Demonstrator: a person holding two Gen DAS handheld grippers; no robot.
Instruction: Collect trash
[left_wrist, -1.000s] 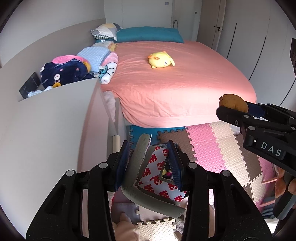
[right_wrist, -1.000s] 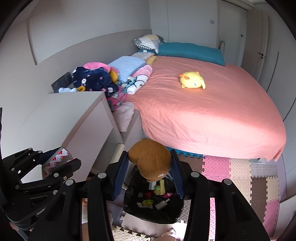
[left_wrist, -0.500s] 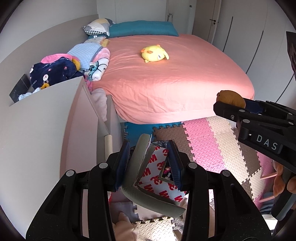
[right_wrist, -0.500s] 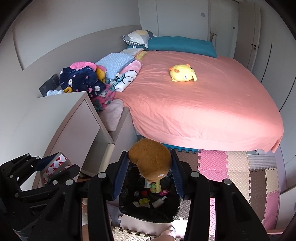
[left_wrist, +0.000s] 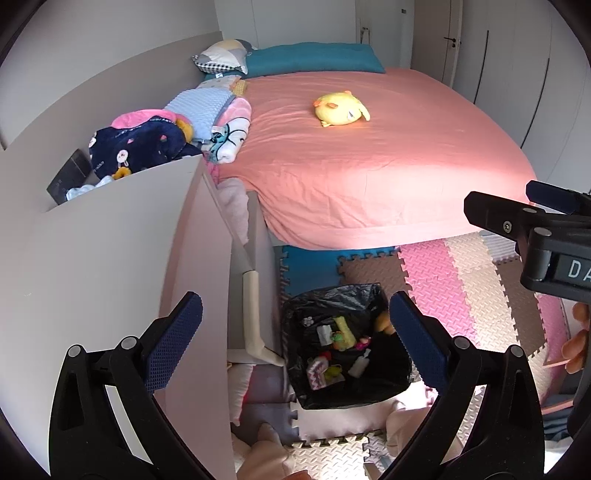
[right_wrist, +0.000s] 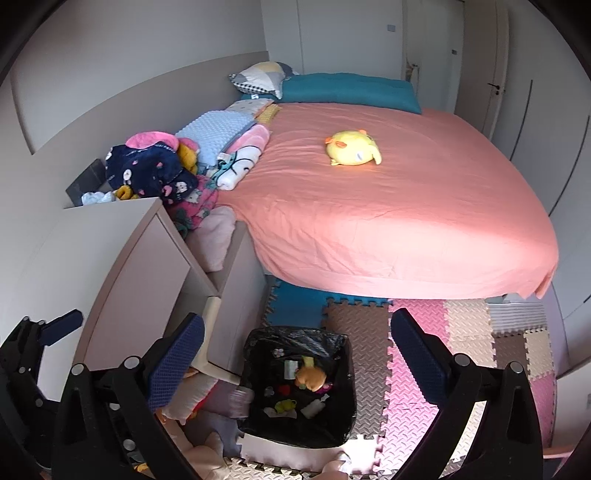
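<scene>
The left gripper (left_wrist: 295, 332) is hanging with its jaws spread wide, gripping nothing, and the blue pads (left_wrist: 173, 341) are standing far apart. The right gripper (right_wrist: 295, 354) is likewise gaping wide and empty.

Both are hovering above the bin (left_wrist: 397, 384), which is sitting on the foam mats (left_wrist: 436, 284) just beside the foot of a pale cabinet (left_wrist: 110, 277). The bin is wearing a black liner (right_wrist: 295, 338) and is holding the trash (left_wrist: 332, 354): small bright scraps, a white bottle and a pink-and-white wrapper. In the right wrist view a brown plush (right_wrist: 310, 376) is lying on top of that trash, inside the bin.

Beyond the bin, the bed (left_wrist: 369, 166) is lying under a pink sheet, with a yellow plush (left_wrist: 341, 109) resting on it, well apart from the bin. Folded blankets (left_wrist: 207, 107) are lying piled along the bed's far side, next to the cabinet. A teal pillow (right_wrist: 347, 90) is lying at the head.
</scene>
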